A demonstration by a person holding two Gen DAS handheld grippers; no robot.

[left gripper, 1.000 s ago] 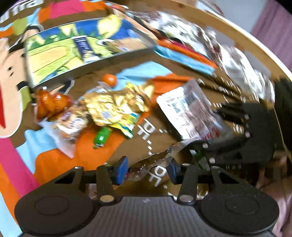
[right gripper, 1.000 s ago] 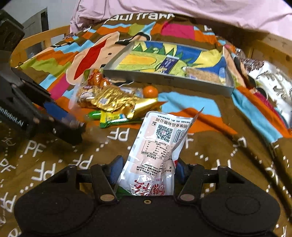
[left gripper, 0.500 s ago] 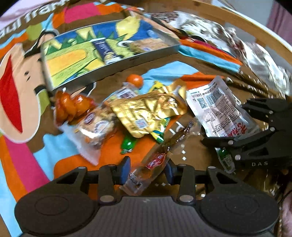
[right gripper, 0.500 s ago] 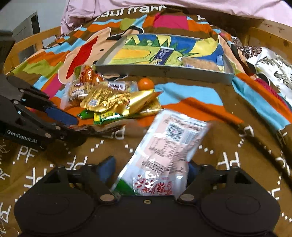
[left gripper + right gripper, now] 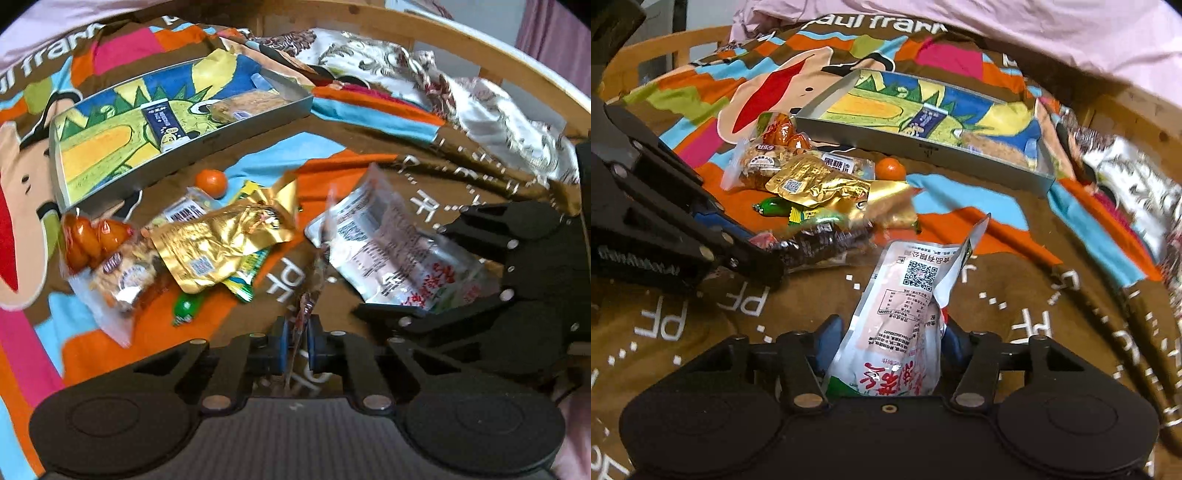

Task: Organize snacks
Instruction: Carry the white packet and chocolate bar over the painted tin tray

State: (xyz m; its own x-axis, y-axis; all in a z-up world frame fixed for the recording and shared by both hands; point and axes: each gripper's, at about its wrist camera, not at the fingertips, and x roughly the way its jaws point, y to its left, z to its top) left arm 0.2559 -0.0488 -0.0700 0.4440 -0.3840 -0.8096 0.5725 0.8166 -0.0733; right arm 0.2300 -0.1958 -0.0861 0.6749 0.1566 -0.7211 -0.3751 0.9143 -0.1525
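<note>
Tray (image 5: 258, 122) on blanket holds approx 2 snacks, so early days. Pile (image 5: 221, 240) beside it mostly unsorted. Right gripper (image 5: 886, 347) jaws just closing, pinching white pouch (image 5: 905, 302); left gripper (image 5: 297, 339) jaws just closed on thin clear packet (image 5: 304, 302).

light: warm, dim indoor — soft shadows | glare: on foil packets | blur: motion smear at right | edges: fisheye-bent, dark corners
</note>
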